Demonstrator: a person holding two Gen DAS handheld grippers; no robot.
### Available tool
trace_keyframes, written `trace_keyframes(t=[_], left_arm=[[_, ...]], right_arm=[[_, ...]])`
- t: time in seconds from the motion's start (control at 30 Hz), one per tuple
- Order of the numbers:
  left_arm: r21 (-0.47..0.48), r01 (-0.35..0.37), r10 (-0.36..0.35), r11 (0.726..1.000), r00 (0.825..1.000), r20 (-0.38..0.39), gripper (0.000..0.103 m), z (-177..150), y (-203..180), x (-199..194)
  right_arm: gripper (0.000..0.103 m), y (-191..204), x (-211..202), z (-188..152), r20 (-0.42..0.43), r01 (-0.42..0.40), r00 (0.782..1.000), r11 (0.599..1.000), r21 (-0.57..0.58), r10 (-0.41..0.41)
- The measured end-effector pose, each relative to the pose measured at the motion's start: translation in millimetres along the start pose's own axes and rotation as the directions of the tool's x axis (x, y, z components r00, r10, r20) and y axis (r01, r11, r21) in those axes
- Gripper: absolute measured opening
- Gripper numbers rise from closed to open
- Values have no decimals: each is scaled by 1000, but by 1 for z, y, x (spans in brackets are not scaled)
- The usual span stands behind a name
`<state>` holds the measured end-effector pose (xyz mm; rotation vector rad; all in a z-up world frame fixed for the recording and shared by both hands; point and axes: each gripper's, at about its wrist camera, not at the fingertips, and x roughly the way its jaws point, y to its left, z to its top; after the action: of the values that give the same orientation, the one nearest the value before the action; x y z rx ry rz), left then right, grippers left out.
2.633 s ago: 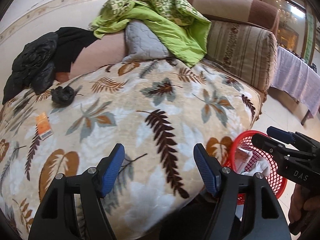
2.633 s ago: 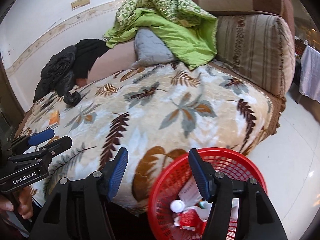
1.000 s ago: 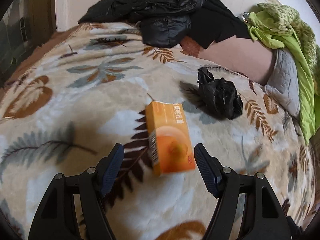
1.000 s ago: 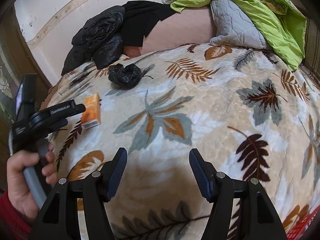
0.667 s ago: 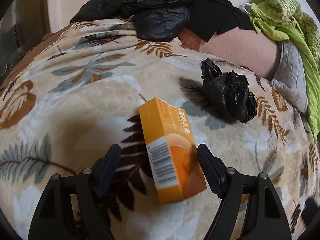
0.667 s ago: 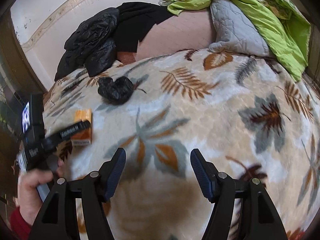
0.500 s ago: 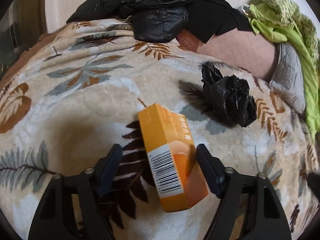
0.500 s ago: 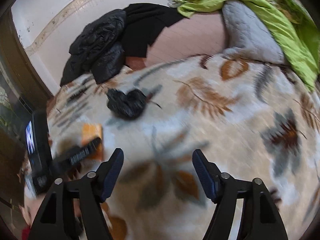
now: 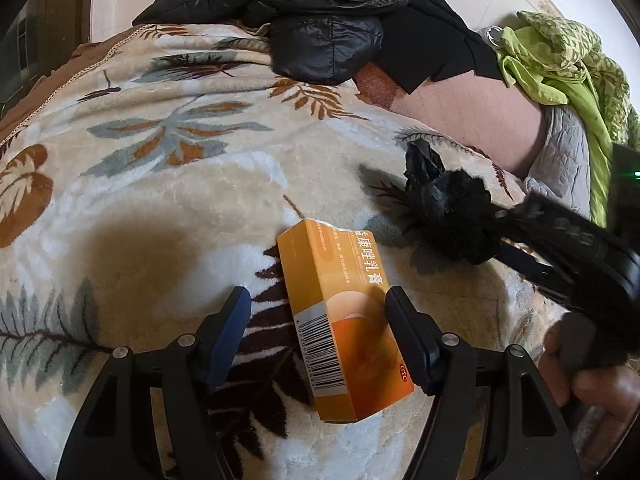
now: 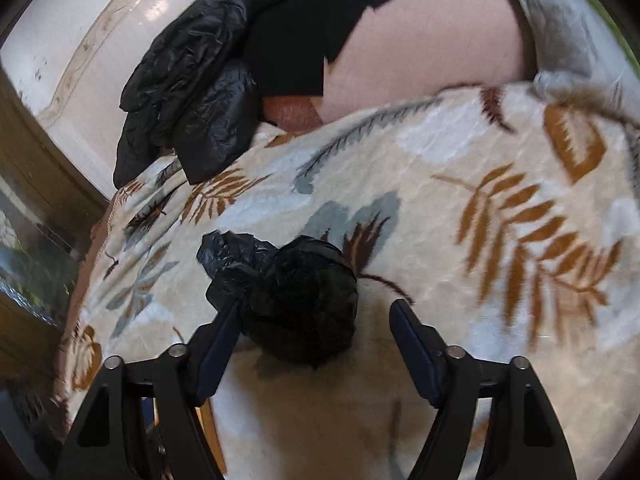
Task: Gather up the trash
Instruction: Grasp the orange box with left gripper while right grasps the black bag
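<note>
An orange carton with a barcode lies on the leaf-patterned blanket. My left gripper is open around it: the right pad is at the carton's side, the left pad stands clear. A crumpled black plastic bag lies just beyond, to the right. In the right wrist view the same bag sits between the fingers of my right gripper, whose jaws are closing. The left fingertip touches the bag; the right one is still apart.
A black jacket is heaped at the back of the sofa, with a green blanket and grey pillow further right. A hand holds the right tool at the frame's right edge. Dark woodwork borders the sofa's left.
My right gripper swept left across the blanket to the black bag, which now sits between its fingers. My left gripper edged closer over the orange carton. The right tool has entered the left view.
</note>
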<state>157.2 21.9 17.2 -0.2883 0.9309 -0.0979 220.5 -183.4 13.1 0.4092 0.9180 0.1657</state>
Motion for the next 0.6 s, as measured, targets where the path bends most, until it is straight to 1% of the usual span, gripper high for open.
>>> trace_keyframes(t=[0.03, 0.1, 0.13, 0.2, 0.27, 0.3, 0.33, 0.37, 0.5, 0.57, 0.6], left_arm=[[-3, 6, -6, 1000, 1000, 0, 69, 0, 0, 0], [2, 13, -13, 1000, 1000, -1, 70, -1, -2, -1], [10, 13, -13, 1000, 1000, 0, 71, -2, -4, -2], [30, 11, -11, 999, 1000, -1, 72, -4, -10, -2], [56, 8, -7, 998, 1000, -6, 72, -6, -18, -1], [71, -7, 7, 997, 1000, -5, 73, -7, -21, 0], [88, -41, 41, 995, 999, 1, 73, -8, -24, 2], [97, -60, 60, 993, 998, 0, 73, -9, -26, 5], [97, -92, 91, 991, 996, 12, 73, -8, -25, 9], [102, -119, 118, 988, 993, 19, 68, -9, -25, 10], [106, -128, 127, 986, 992, 22, 67, -10, -26, 11]], right_arm=[[39, 0, 0, -1, 4, -15, 1000, 1000, 8, 15], [31, 1, -6, -3, 29, -12, 1000, 1000, -9, 12], [28, 2, -9, -4, 34, -12, 999, 1000, -15, 13], [26, 0, -19, -8, 63, 9, 998, 1000, -23, -7], [25, -5, -31, -13, 88, 3, 996, 1000, -9, -2], [24, -7, -36, -16, 100, 2, 995, 1000, 0, -2], [24, -9, -41, -19, 111, 5, 994, 1000, 6, -5], [24, -10, -50, -25, 133, 8, 991, 1000, 12, -9], [24, -13, -68, -42, 167, 18, 986, 1000, 21, -21], [24, -14, -72, -47, 177, 29, 984, 999, 18, -32], [24, -14, -74, -50, 183, 38, 982, 999, 17, -40]])
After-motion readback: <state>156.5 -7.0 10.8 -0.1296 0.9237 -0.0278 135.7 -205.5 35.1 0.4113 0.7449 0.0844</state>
